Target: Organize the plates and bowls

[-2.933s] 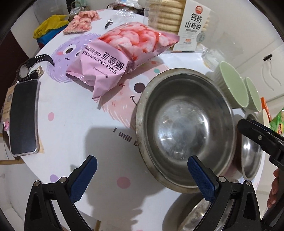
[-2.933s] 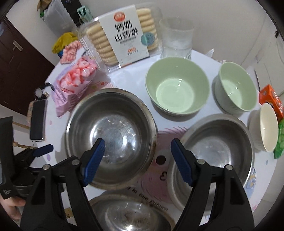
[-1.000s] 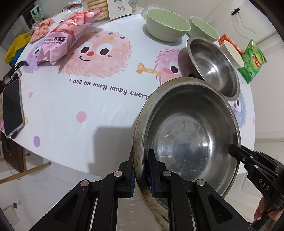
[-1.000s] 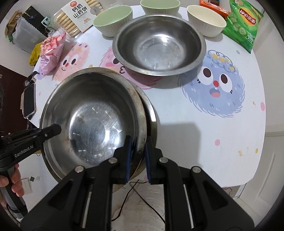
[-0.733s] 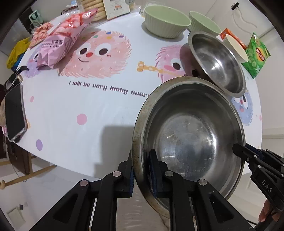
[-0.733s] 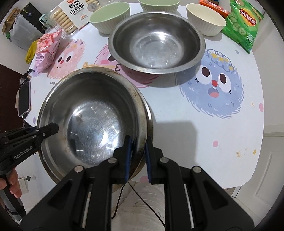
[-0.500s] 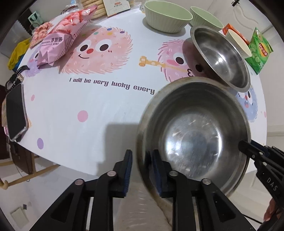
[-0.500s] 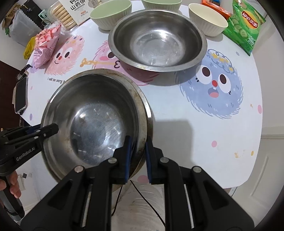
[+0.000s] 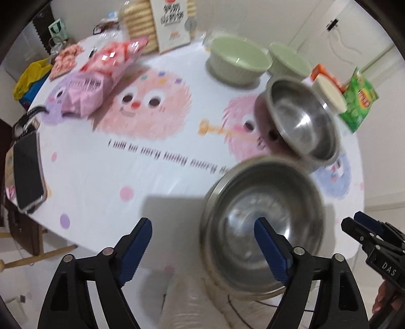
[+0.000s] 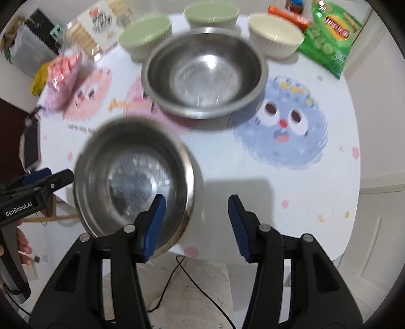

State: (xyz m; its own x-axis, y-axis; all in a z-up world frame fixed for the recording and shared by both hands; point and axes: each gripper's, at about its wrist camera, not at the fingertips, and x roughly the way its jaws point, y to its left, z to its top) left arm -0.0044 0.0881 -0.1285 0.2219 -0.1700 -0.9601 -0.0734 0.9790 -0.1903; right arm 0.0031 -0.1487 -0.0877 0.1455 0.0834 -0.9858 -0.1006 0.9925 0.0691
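Note:
A large steel bowl (image 9: 263, 222) (image 10: 134, 182) sits nested on another steel bowl at the table's near edge. My left gripper (image 9: 206, 239) is open, just back from the bowl's left rim. My right gripper (image 10: 196, 225) is open at the bowl's right rim. A second steel bowl (image 9: 302, 121) (image 10: 205, 70) stands further back. Two green bowls (image 9: 238, 59) (image 10: 145, 34) and a cream bowl (image 10: 276, 35) stand at the far side. The frames are motion-blurred.
A pink snack bag (image 9: 98, 78), a biscuit box (image 9: 169, 22), a green chip bag (image 10: 331, 35) and a phone (image 9: 26, 174) lie on the round cartoon-print table (image 9: 126, 162). The table edge runs just in front of both grippers.
Both grippers were shut on the large steel bowl's rim, carrying it toward the near edge. Now both have opened and let go; the bowl rests on the lower bowl.

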